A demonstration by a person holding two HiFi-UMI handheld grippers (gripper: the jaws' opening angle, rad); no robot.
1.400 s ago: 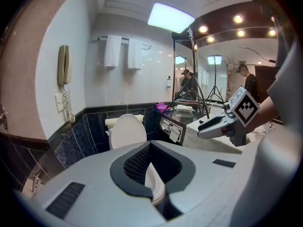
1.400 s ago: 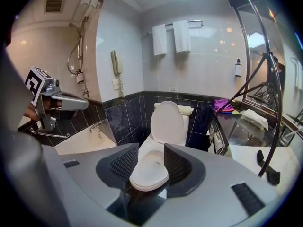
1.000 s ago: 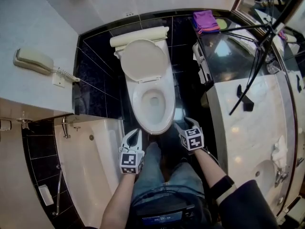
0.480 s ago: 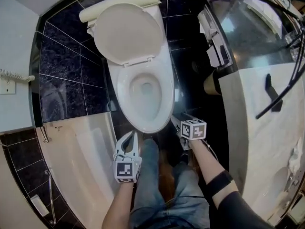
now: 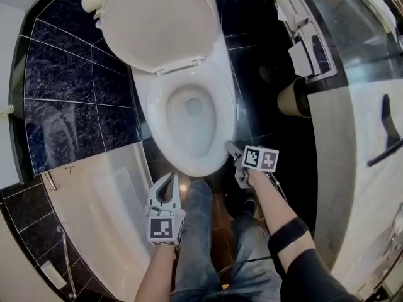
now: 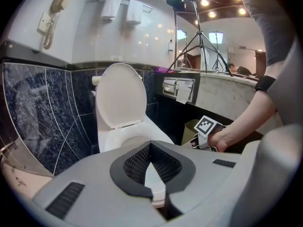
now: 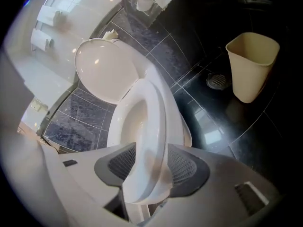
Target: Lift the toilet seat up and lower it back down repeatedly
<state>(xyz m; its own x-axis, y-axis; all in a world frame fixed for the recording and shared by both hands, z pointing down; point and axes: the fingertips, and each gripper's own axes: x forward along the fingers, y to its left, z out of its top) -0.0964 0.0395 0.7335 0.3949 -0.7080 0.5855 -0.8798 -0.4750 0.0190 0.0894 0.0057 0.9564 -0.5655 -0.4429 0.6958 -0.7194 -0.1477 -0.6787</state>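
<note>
The bathtub (image 5: 104, 200) is cut off at the head view's left edge. Just right of it, the left gripper (image 5: 172, 178) hangs above the person's leg, short of the bowl. Its jaws are closed tip to tip with nothing between them.

The lid (image 5: 154, 24) stands raised, its top cropped by the frame. The toilet seat (image 5: 150, 115) lies around the bowl; I cannot tell whether its front has left the porcelain.

From above, the tips of the right gripper (image 5: 232, 148) are half hidden behind its marker cube (image 5: 260, 158). The right gripper view shows both pads pressed against the seat's front rim, one on each side. The bin (image 5: 293, 97) is partly covered by the counter.

Half a second ago the toilet filled less of the head view and the right gripper sat just beside the bowl. The left gripper has barely shifted.
</note>
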